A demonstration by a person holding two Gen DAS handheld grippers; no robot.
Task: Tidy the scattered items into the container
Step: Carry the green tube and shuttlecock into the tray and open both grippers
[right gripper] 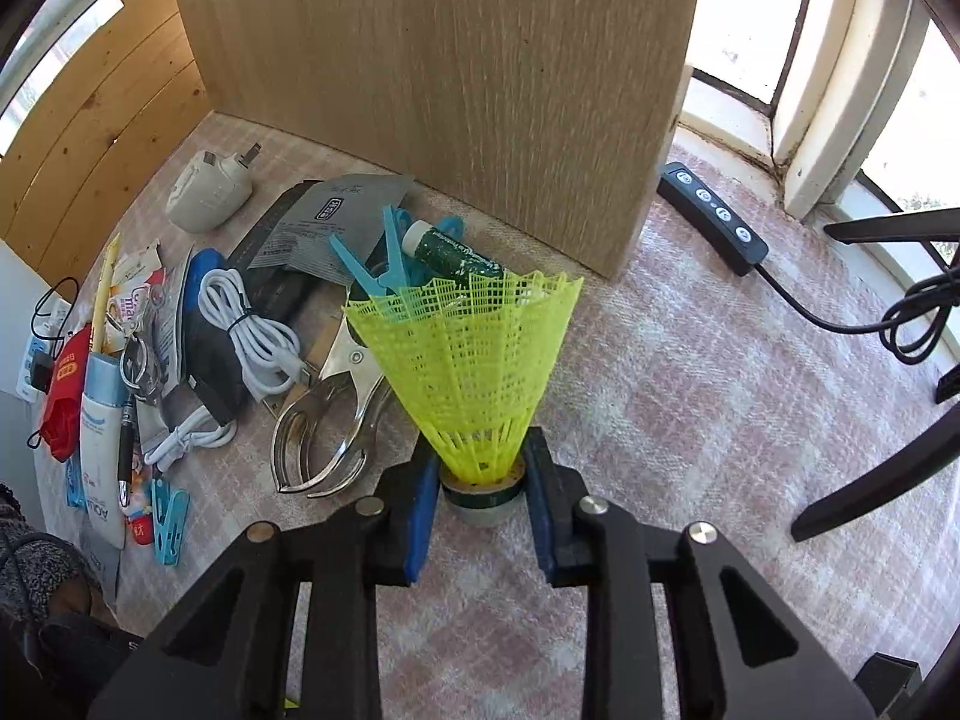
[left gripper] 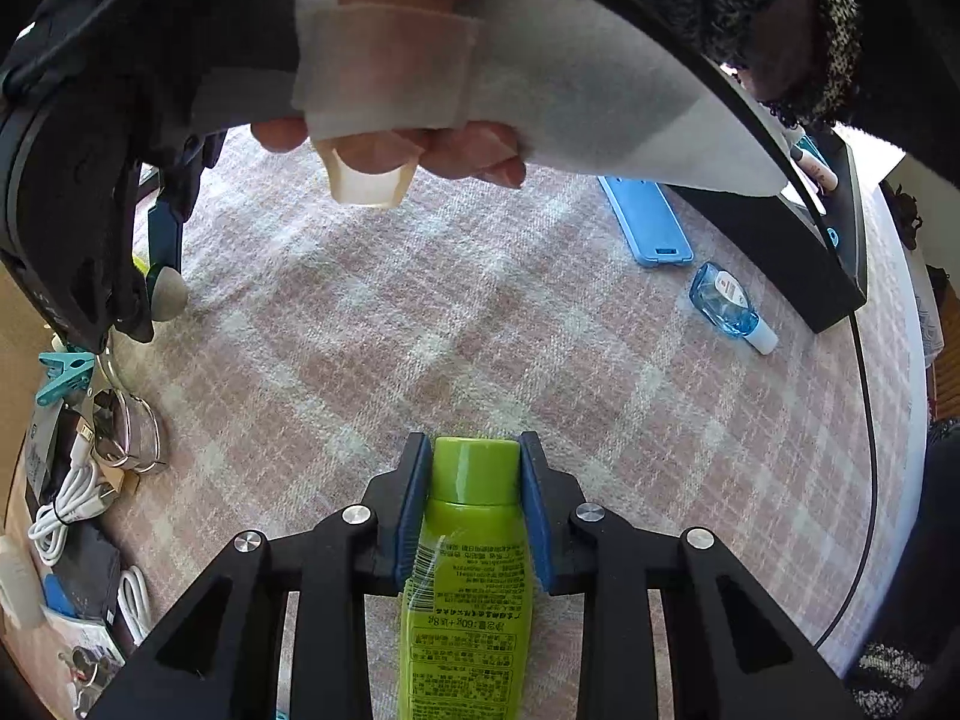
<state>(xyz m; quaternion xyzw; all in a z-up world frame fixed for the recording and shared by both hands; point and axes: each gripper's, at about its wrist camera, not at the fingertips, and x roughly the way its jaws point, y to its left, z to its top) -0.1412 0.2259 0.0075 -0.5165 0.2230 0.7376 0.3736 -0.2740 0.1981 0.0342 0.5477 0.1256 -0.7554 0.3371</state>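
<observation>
My left gripper (left gripper: pixel 476 456) is shut on a green tube (left gripper: pixel 471 564), cap pointing forward, above the pink checked tablecloth (left gripper: pixel 420 324). A black container (left gripper: pixel 798 240) stands at the far right of the left wrist view, with a blue case (left gripper: pixel 645 222) and a small blue bottle (left gripper: pixel 729 306) lying beside it. My right gripper (right gripper: pixel 483 474) is shut on the cork base of a yellow shuttlecock (right gripper: pixel 468 360), skirt pointing forward. The other gripper and the hand holding it fill the top of the left wrist view.
A pile of scattered items lies left in the right wrist view: white cables (right gripper: pixel 252 330), a metal clip (right gripper: pixel 327 420), blue pegs (right gripper: pixel 378 270), a white charger (right gripper: pixel 207 195), tubes and packets. A wooden panel (right gripper: pixel 444 72) stands ahead. A black remote (right gripper: pixel 714 216) with cable lies right.
</observation>
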